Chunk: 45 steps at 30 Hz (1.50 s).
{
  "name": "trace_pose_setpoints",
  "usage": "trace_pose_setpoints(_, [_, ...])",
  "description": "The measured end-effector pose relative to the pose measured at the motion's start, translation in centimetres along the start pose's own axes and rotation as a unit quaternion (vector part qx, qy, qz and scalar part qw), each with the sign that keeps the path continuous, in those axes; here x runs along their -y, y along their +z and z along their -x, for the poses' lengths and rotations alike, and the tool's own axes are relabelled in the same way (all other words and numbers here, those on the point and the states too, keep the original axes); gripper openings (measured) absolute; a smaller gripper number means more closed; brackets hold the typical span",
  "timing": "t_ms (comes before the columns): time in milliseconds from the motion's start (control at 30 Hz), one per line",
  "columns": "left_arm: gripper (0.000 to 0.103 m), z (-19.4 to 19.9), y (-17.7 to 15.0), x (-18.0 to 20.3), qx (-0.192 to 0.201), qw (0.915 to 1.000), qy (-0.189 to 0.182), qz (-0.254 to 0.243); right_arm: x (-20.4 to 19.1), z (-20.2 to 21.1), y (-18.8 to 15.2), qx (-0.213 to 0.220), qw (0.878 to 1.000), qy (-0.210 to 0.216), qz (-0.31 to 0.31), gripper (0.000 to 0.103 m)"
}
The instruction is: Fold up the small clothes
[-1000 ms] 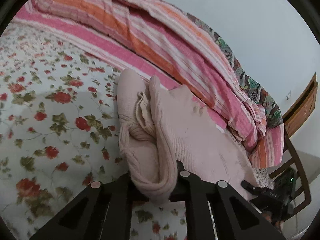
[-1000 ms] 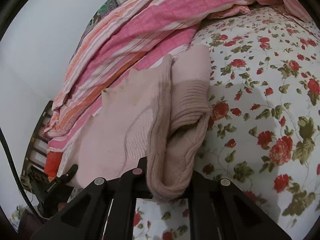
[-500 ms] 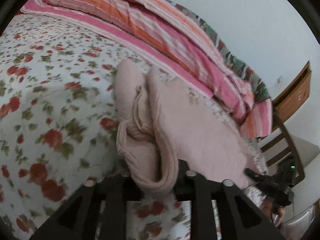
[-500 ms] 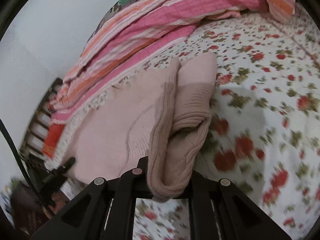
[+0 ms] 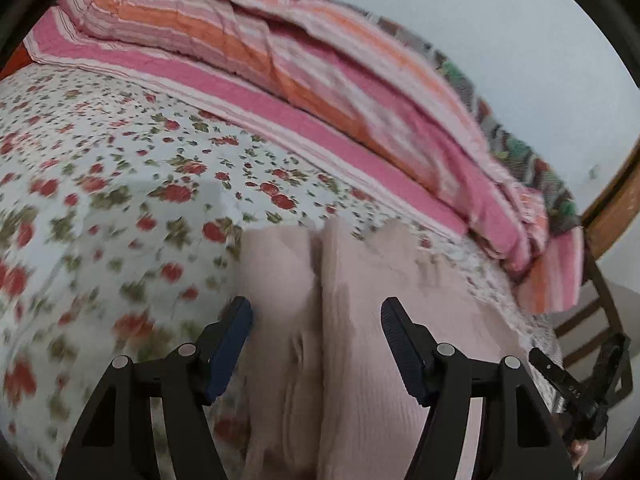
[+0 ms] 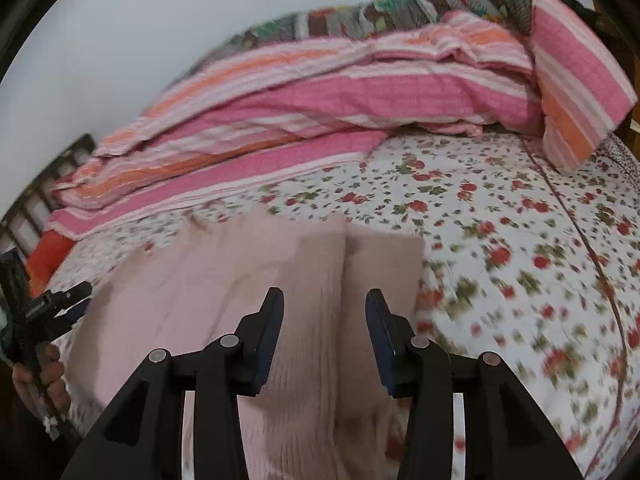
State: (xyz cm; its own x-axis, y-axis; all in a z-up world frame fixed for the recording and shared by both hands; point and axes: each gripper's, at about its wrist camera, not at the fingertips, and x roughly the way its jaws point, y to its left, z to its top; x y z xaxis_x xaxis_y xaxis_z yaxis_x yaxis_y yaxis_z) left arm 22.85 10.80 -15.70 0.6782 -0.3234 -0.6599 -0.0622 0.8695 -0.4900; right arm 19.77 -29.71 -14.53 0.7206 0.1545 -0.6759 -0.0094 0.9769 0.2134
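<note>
A pale pink knitted garment lies spread on the floral bedsheet, with a fold line running down its middle. My left gripper is open just above it, one finger on each side of the fold. In the right wrist view the same garment lies flat, and my right gripper is open above its fold. Neither gripper holds cloth. Each gripper shows at the edge of the other's view.
A bunched pink and orange striped quilt lies along the far side of the bed, also in the right wrist view. A wooden chair stands past the bed's edge. The pale wall is behind.
Both grippers have opened and let go of the pink garment, which has dropped flat onto the sheet. Both have drawn back and tilted.
</note>
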Motion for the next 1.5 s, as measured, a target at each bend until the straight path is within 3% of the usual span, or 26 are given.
trace_pose_setpoints(133, [0.065,-2.8,0.3,0.1,-0.02,0.9976,0.053,-0.041,-0.1,-3.4,1.7,-0.016,1.0,-0.009,-0.011,0.042])
trace_pose_setpoints(167, [0.06,-3.1,0.0,-0.3,-0.009,0.9974,0.057,-0.043,-0.3,-4.7,1.8,-0.027,0.999,-0.018,-0.006,0.041])
trace_pose_setpoints(200, [0.052,-3.1,-0.2,-0.8,-0.001,0.9977,0.056,-0.04,-0.4,-5.5,1.8,-0.034,0.999,-0.027,0.0,0.039])
trace_pose_setpoints(267, [0.046,-2.9,-0.2,-1.7,0.005,0.9986,0.043,-0.029,-0.2,-6.9,1.2,-0.035,0.998,-0.05,0.008,0.021])
trace_pose_setpoints(300, [0.041,-2.8,-0.1,-1.8,0.006,0.9988,0.035,-0.033,0.1,-7.3,1.0,-0.033,0.998,-0.057,0.008,0.019])
trace_pose_setpoints(433, [0.041,-2.8,-0.5,-1.5,0.009,0.9977,0.039,-0.054,0.3,-8.1,1.1,-0.038,0.996,-0.082,0.007,0.014])
trace_pose_setpoints(633, [0.051,-2.4,-0.4,-1.4,0.002,0.9985,0.018,-0.052,-1.9,-6.5,1.1,-0.019,0.992,-0.117,0.047,0.025])
trace_pose_setpoints(733, [0.058,-2.1,-0.5,-1.3,0.001,0.9986,0.013,-0.051,-4.9,-4.6,1.1,-0.008,0.995,-0.073,0.062,0.048])
trace_pose_setpoints(767, [0.06,-2.1,-0.5,-1.3,0.0,0.9987,0.013,-0.05,-6.1,-4.5,1.0,-0.013,0.996,-0.057,0.073,0.05])
trace_pose_setpoints(900, [0.065,-2.0,-0.5,-1.0,-0.009,0.9987,0.008,-0.05,-11.7,-6.3,0.0,-0.056,0.991,-0.018,0.124,0.049])
trace_pose_setpoints(1000, [0.066,-1.8,-0.6,-0.9,-0.017,0.9984,-0.002,-0.054,-13.9,-8.9,-0.3,-0.084,0.986,-0.04,0.14,0.049])
trace_pose_setpoints(1067, [0.066,-1.8,-0.6,-1.0,-0.021,0.9983,-0.008,-0.054,-14.2,-10.7,0.1,-0.103,0.984,-0.059,0.135,0.049])
trace_pose_setpoints(1333, [0.067,-2.1,-0.2,-1.1,-0.033,0.9979,-0.02,-0.052,-13.4,-13.8,2.1,-0.137,0.983,-0.072,0.094,0.049])
trace_pose_setpoints(1500, [0.067,-2.0,-0.2,-1.1,-0.035,0.998,-0.02,-0.047,-13.8,-12.2,1.3,-0.132,0.982,-0.073,0.11,0.048])
